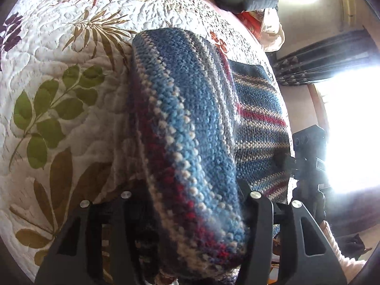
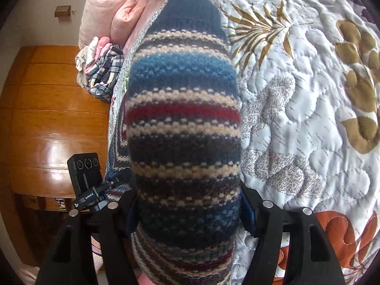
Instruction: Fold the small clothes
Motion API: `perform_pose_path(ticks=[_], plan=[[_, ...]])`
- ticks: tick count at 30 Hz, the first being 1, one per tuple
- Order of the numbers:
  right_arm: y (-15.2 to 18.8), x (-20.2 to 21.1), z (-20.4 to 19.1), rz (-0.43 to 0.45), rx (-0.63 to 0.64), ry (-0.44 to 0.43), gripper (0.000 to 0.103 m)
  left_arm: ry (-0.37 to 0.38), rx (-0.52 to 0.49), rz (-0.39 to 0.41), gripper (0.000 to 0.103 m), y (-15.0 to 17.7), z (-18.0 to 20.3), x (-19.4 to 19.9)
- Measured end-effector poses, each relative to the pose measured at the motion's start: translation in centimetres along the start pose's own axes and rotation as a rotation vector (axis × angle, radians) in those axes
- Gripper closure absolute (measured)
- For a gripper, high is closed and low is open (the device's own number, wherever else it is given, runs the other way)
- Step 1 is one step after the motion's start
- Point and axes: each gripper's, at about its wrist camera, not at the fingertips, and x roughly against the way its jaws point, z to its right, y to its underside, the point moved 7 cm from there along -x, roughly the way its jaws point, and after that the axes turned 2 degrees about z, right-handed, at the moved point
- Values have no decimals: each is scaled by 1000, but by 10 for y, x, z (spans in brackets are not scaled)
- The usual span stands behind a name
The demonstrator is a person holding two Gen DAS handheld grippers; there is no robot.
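Both tongs hold the same knit. Left tongs [image 1: 190, 213] grip a thick bunched fold of the knit [image 1: 190, 123] between the two black fingers, and the wool fills the whole gap. Right tongs [image 2: 187, 213] do the same, with the knit [image 2: 182, 123] pressed between the fingers and reaching away toward a dark blue end.

On the left of the left tongs the quilt [image 1: 66, 90] is free and wide. In the right wrist view the quilt [image 2: 308, 109] is also open on the right side of the knit. The bed edge runs close beside the knit in both views, and the knit lies near this edge.

Wool is coarse, with stripes of blue, cream, red and dark grey. Quilt is white, stitched in puffy waves, printed with green, brown and orange leaves.

Beside the bed stands a glossy wooden cabinet [image 2: 47, 118]. A pink duvet [image 2: 114, 7] and a small pile of clothes [image 2: 99, 64] lie further along. Strong light comes from a window [image 1: 351, 130].
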Motion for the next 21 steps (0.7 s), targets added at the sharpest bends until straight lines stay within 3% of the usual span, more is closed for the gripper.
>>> perform_pose_path(ticks=[5, 9, 11, 14, 18, 21], plan=[[5, 11, 5, 6, -1, 23, 29, -15, 8, 2, 43, 3, -11, 3], [6, 5, -15, 7, 23, 76, 18, -58, 16, -15, 40, -6, 6, 1], [13, 8, -18, -2, 27, 87, 17, -83, 2, -11, 40, -6, 15, 9], [29, 10, -22, -12, 33, 101, 17, -126, -47, 3, 40, 2, 26, 26], [52, 16, -23, -16, 40, 124, 29, -163, -119, 26, 40, 18, 44, 45], [64, 22, -25, -7, 50, 143, 31, -183, -146, 42, 39, 31, 56, 51]])
